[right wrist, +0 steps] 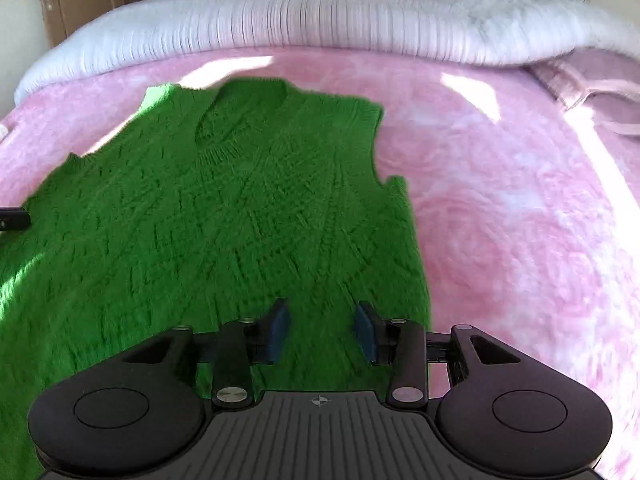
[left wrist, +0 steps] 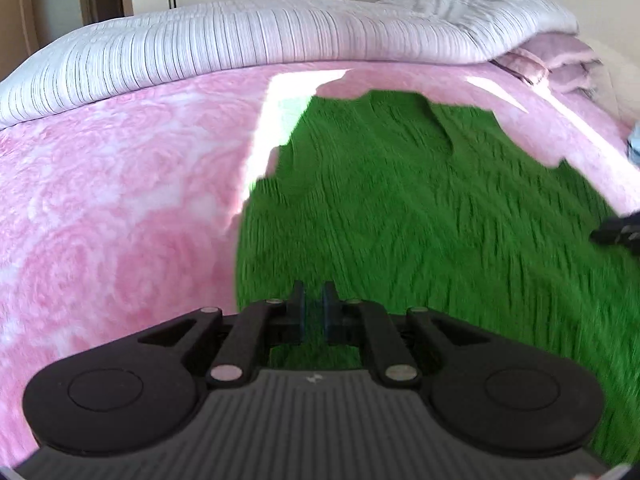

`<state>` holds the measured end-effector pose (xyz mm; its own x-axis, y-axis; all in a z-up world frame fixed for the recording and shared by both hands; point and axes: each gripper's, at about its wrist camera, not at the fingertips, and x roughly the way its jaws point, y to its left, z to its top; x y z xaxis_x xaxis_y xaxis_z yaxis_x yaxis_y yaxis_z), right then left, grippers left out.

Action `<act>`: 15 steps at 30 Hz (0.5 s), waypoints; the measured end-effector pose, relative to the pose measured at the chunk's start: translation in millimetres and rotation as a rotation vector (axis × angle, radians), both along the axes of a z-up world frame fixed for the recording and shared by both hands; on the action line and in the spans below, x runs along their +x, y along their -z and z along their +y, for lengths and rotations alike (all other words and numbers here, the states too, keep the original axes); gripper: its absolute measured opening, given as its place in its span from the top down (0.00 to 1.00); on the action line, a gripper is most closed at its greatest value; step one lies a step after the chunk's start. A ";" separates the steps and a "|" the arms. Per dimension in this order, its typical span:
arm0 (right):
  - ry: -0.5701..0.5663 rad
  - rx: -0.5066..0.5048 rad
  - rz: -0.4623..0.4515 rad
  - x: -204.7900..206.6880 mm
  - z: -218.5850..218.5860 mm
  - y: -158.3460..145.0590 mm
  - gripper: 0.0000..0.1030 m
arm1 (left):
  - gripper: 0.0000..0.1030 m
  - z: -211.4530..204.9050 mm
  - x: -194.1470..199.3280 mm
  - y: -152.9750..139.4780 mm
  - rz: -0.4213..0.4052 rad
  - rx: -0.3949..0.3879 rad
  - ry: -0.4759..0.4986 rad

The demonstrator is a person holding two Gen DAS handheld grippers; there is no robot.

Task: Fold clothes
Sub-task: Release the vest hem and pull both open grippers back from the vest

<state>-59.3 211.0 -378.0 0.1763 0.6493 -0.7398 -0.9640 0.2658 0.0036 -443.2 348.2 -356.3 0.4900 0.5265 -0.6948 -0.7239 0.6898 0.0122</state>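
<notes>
Green knit vest [right wrist: 224, 208], sleeveless with a V neck, lies flat, neck away, on the pink bed [right wrist: 520, 208]. It looks soft, thick and floppy; the hem corners seem the best hold. Left claw [left wrist: 314, 300] is nearly closed, apparently pinching hem; right claw [right wrist: 322, 326] gapes half open over the hem, gripping nothing.

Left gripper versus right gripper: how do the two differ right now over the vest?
The left gripper has its jaws nearly together; the right gripper has a wide gap. The left sits near the green knitted vest's left edge, the right near its right edge. Whether either pinches fabric cannot be told. Both point down over the vest's lower part, on the pink blanket.
</notes>
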 end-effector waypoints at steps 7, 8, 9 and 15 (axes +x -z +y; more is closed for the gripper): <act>0.105 0.040 -0.032 -16.0 -92.8 2.1 0.61 | 0.93 -47.2 -45.8 5.9 -0.062 0.084 0.018; 0.127 0.039 -0.054 -21.3 -104.3 3.3 0.61 | 0.93 -55.3 -51.8 4.8 -0.066 0.092 0.023; 0.150 0.041 -0.074 -26.9 -115.2 3.9 0.61 | 0.94 -64.0 -57.3 3.2 -0.068 0.100 0.028; 0.166 0.158 -0.125 -101.0 -156.1 -15.3 0.61 | 0.94 -130.6 -88.5 -17.8 -0.097 0.077 0.060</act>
